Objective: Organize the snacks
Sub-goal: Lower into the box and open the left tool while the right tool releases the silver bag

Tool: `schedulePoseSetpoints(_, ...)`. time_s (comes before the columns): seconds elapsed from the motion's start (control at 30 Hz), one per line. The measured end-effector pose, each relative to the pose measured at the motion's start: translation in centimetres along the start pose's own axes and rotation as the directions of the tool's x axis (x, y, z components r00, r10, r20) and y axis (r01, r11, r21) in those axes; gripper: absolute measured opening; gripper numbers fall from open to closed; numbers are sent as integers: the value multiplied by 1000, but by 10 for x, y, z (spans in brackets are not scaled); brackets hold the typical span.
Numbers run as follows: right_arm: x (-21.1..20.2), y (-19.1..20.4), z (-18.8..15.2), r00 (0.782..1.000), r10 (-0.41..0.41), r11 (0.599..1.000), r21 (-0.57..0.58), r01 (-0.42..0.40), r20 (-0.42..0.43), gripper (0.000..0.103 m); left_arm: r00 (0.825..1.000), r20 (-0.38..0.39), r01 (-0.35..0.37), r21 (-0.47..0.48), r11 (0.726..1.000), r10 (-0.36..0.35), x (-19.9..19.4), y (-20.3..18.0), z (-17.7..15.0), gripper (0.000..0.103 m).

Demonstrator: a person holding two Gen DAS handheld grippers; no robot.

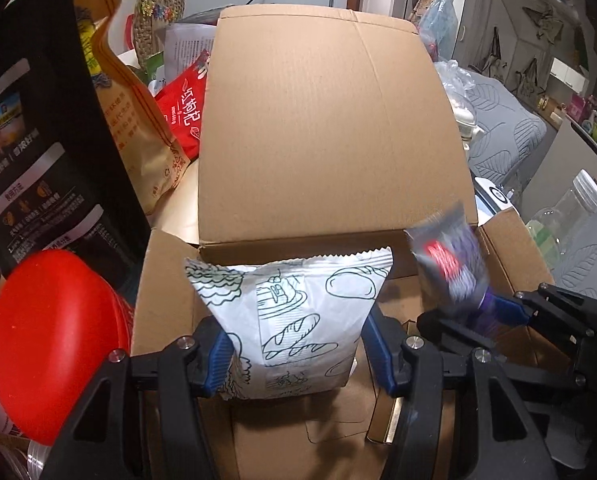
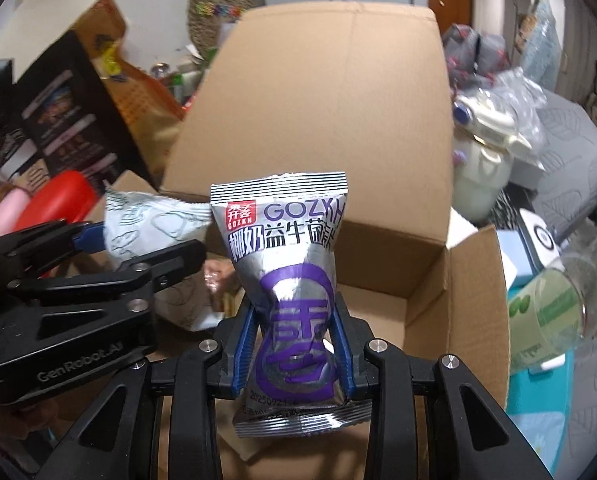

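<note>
Over the left side of the open cardboard box [image 1: 322, 128], the left tongs [image 1: 296, 354] clamp a white bread-print packet [image 1: 294, 320]; to their right, the right tongs [image 2: 294, 350] pinch a silver-purple snack pouch [image 2: 288, 264]. Neither snack is inside yet; the box looks nearly empty, so most of the sorting likely remains.

White bread packet [image 1: 298, 320] gripped over open cardboard box [image 1: 322, 120], second packet [image 1: 450, 264] blurred

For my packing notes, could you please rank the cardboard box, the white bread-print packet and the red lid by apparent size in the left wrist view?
1. cardboard box
2. white bread-print packet and red lid: look alike, nearness makes it unsure.
</note>
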State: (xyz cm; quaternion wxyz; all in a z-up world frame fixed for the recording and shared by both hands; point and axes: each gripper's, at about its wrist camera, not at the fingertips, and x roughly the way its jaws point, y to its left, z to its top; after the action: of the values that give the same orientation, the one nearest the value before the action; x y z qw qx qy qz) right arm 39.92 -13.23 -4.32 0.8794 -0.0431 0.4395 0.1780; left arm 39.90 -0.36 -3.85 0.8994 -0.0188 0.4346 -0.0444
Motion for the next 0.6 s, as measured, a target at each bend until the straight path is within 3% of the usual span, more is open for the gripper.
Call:
schedulePoseSetpoints(0.1,-1,0,0,1000,-9,1000,-3,9,-4,54,1000,-11,-9,1,1000,9,1,-1,0,57)
schedulePoseSetpoints(0.6,-22,7,1,996,-79,996,-27,80,42,65,999,-38,-30,-20,999,30,-12,-1,1,60)
